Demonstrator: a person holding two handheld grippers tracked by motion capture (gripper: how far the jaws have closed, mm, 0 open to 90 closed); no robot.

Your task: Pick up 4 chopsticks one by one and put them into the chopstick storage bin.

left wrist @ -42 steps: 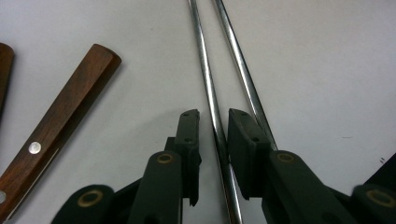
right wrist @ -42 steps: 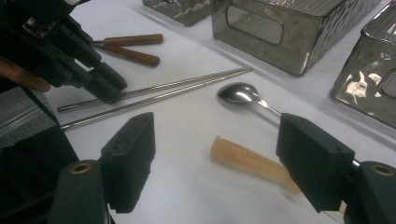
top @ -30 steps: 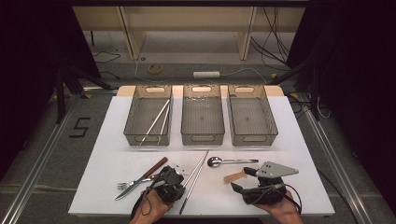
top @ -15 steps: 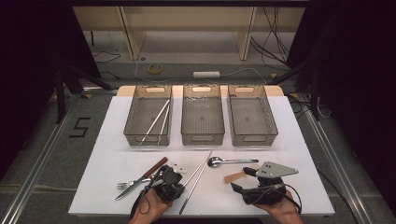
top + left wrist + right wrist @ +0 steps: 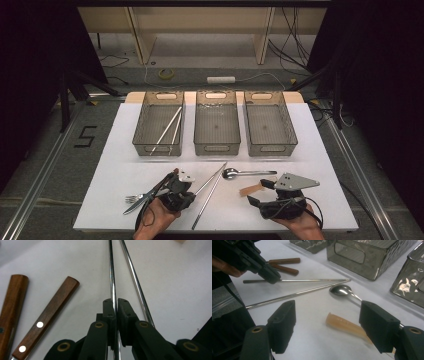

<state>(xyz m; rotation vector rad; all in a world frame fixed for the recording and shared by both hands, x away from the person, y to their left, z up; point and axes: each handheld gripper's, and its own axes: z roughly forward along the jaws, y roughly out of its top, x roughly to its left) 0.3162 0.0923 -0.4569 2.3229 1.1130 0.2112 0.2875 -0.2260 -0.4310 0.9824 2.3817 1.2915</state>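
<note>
left gripper (image 5: 115, 305): jaws have just been closing, now clamped on one metal chopstick (image 5: 112, 277), pinched near its lower end; also seen at (image 5: 182, 186)
held chopstick: flat on the white table (image 5: 320, 150), tip pointing toward the trays
second chopstick (image 5: 136, 282): lies just beside the held one, free, the two converging at the far tips (image 5: 348, 280)
right gripper (image 5: 329, 325): jaws wide apart, nothing held, hovering low over a tan plastic handle (image 5: 344, 323)
step in hand: likely lifting the chopstick to the left tray (image 5: 159, 145), which already has two chopsticks (image 5: 167, 126)
do it well: raise straight up so the long end doesn't drag the neighbour; keep it level, as the grip is off-centre and it may pivot; lower it lengthwise into the tray
other cutlery: wood-handled knife and fork (image 5: 47, 317) left of the gripper, spoon (image 5: 235, 173) to the right
surface: white board, matte, three clear grey trays in a row; middle tray (image 5: 216, 145) and right tray (image 5: 270, 145) look empty
room: dark surround, grey floor with cables, tape roll (image 5: 166, 73), power strip (image 5: 221, 79), wooden furniture behind
</note>
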